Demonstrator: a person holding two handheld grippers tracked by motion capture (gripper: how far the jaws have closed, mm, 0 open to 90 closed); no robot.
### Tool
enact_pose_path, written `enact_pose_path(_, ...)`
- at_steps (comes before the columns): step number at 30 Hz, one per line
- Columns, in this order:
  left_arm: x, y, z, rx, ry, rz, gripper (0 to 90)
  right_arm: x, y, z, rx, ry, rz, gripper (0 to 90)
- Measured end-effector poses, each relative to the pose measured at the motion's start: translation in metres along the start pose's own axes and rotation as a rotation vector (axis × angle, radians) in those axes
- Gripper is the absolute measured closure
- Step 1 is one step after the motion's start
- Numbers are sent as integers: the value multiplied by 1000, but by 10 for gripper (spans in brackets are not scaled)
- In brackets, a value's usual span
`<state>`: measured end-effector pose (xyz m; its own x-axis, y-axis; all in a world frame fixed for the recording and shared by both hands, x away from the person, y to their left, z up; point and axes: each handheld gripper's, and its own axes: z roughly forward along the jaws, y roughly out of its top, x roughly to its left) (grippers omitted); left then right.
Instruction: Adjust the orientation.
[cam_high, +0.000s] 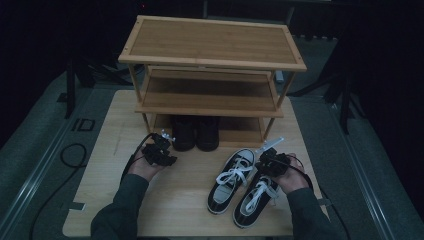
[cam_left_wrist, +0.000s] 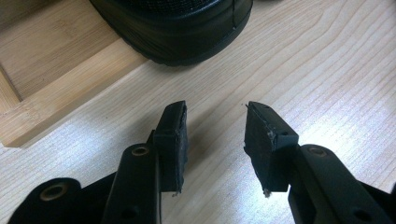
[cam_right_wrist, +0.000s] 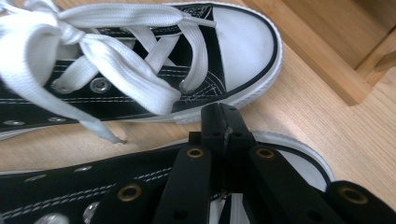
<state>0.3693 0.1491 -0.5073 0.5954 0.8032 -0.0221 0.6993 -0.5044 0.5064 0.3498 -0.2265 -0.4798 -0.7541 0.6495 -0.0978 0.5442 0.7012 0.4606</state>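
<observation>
Two black-and-white lace-up sneakers lie side by side on the wooden table (cam_high: 115, 200), toes toward the shoe rack (cam_high: 210, 42). My right gripper (cam_high: 272, 161) hovers over the toe end of the right sneaker (cam_high: 256, 197). In the right gripper view its jaws (cam_right_wrist: 223, 114) are shut with nothing seen between them, above that sneaker (cam_right_wrist: 70, 186); the left sneaker (cam_right_wrist: 140, 60) lies just beyond. My left gripper (cam_high: 159, 151) is open over bare table (cam_left_wrist: 327, 70), jaws (cam_left_wrist: 215, 121) empty, a short way from the toe of a black shoe (cam_left_wrist: 177, 28).
The bamboo rack has three shelves and stands at the table's far side. A pair of black shoes (cam_high: 196, 132) sits on its bottom shelf (cam_left_wrist: 46, 70). Cables (cam_high: 70, 155) trail on the floor at left. Dark stands flank the rack.
</observation>
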Motion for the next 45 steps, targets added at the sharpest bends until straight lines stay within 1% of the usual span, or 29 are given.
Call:
enact_pose_path(10, -1, -1, 0, -3, -2, -1, 593, 3, 8, 19, 71, -5, -11, 900)
enact_pose_path(14, -1, -1, 1, -4, -3, -2, 593, 4, 10, 23, 97, -17, -39, 900)
enact_pose_path(19, -1, -1, 1, -3, -3, 1, 593, 3, 12, 23, 103, -15, -44, 900)
enact_pose_path(26, -3, 0, 3, 1, -7, 3, 593, 4, 18, 28, 93, -17, -29, 900)
enact_pose_path(28, -3, 0, 3, 0, -9, 2, 593, 4, 22, 29, 99, -20, -44, 900)
enact_pose_path(29, -3, 0, 3, 0, -9, 2, 593, 5, 24, 30, 105, -21, -34, 900)
enact_pose_path(30, -3, 0, 3, 0, -8, 2, 593, 5, 25, 30, 104, -20, -36, 900)
enact_pose_path(31, -3, -1, 3, -1, -10, 1, 593, 4, 27, 31, 103, -19, -47, 900)
enact_pose_path(36, -3, -1, 4, 3, -10, 2, 593, 6, 32, 34, 104, -16, -54, 900)
enact_pose_path(42, -2, -2, 4, 3, -11, 1, 593, 7, 38, 37, 101, -8, -56, 900)
enact_pose_path(43, -2, -2, 4, 2, -12, 1, 593, 8, 39, 37, 103, -5, -47, 900)
enact_pose_path(45, -2, -2, 4, 1, -12, 1, 593, 8, 39, 38, 102, -7, -52, 900)
